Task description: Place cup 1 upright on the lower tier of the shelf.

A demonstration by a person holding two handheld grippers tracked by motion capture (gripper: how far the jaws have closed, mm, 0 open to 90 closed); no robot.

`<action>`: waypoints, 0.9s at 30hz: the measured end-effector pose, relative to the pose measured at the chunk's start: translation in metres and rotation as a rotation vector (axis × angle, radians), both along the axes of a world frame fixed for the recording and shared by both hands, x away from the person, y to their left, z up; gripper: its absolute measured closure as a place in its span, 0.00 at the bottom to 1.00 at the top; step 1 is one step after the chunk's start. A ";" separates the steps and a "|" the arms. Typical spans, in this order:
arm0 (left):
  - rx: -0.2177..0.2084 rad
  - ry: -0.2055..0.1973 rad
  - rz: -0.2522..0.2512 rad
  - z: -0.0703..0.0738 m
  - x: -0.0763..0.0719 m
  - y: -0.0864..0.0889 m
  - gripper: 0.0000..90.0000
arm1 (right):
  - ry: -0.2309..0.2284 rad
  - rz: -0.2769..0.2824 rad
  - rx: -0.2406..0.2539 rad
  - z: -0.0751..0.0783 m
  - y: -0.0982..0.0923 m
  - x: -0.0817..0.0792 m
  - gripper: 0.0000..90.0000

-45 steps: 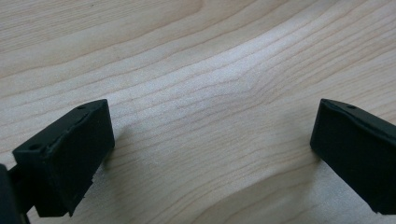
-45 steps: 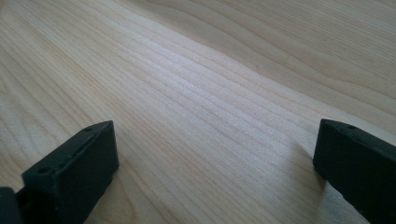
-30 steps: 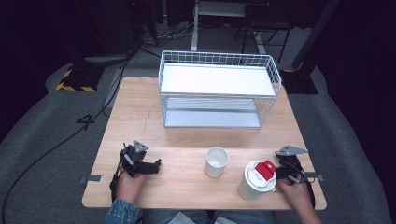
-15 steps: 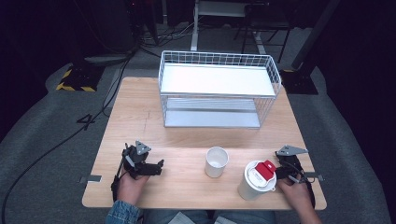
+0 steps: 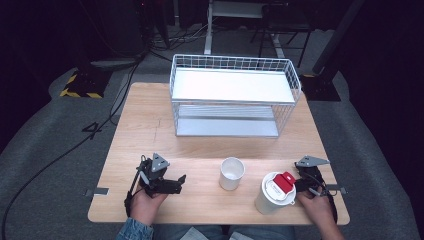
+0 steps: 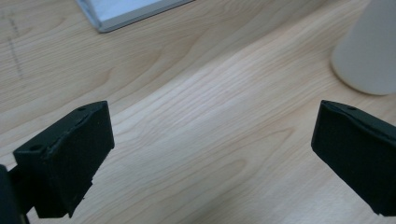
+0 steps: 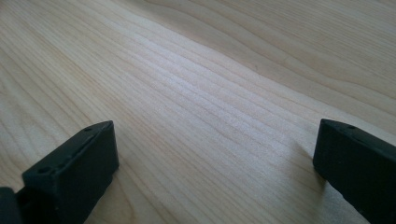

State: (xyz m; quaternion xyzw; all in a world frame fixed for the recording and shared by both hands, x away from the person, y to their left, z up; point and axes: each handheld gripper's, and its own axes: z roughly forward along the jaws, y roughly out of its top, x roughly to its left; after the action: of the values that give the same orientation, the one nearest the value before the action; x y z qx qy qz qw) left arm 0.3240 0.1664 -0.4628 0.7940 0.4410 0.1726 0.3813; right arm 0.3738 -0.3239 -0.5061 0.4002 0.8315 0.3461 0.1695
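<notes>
At the near edge of the wooden table (image 5: 150,125), both grippers rest low, each in one hand of the person. The left gripper (image 5: 176,182) lies at about 7 o'clock of the table and points toward 3 o'clock; in the left gripper view its jaws stand wide apart with only bare wood between them, and the white cup (image 6: 369,51) shows at 2 o'clock of that view. In the high view this small open white cup (image 5: 232,173) stands upright near the front middle, well apart from the left gripper. The right gripper (image 5: 306,184) lies at about 5 o'clock, just beside the taller white container with a red-and-white lid (image 5: 274,192); its jaws are also spread wide, empty, over the wood. The two-level white wire shelf (image 5: 235,95) stands at 12 o'clock, with nothing on it. I judge that the work is at its start, and no object is grasped yet. The next move probably calls for the left gripper to travel toward 3 o'clock, bring the cup wall between the jaws, and close gently so that the light cup does not tip.
</notes>
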 end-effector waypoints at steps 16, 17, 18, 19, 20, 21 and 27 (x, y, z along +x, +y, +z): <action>-0.063 -0.043 -0.129 0.005 -0.008 -0.046 0.00 | 0.000 0.000 0.000 0.000 0.000 0.000 0.00; -0.066 -0.048 -0.137 0.005 -0.008 -0.048 0.00 | 0.000 0.000 0.000 0.000 0.000 0.000 0.00; -0.073 -0.051 -0.144 0.005 -0.009 -0.051 0.00 | 0.000 0.000 0.000 0.000 0.000 0.000 0.00; -0.078 -0.060 -0.147 0.005 -0.009 -0.054 0.00 | 0.000 0.000 0.000 0.000 0.000 0.000 0.00; -0.084 -0.069 -0.145 0.006 -0.009 -0.057 0.00 | 0.000 0.000 0.000 0.000 0.000 0.000 0.00; -0.098 -0.071 -0.149 0.006 -0.010 -0.060 0.00 | 0.000 0.000 0.000 0.000 0.000 0.000 0.00; -0.132 -0.086 -0.199 0.006 -0.011 -0.080 0.00 | 0.000 0.000 0.000 0.000 0.000 0.000 0.00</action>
State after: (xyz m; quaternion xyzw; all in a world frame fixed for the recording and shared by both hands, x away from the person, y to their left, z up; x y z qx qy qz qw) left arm 0.3132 0.0865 -0.4572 0.7988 0.3535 0.1382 0.4667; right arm 0.3738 -0.3239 -0.5061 0.4002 0.8315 0.3461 0.1696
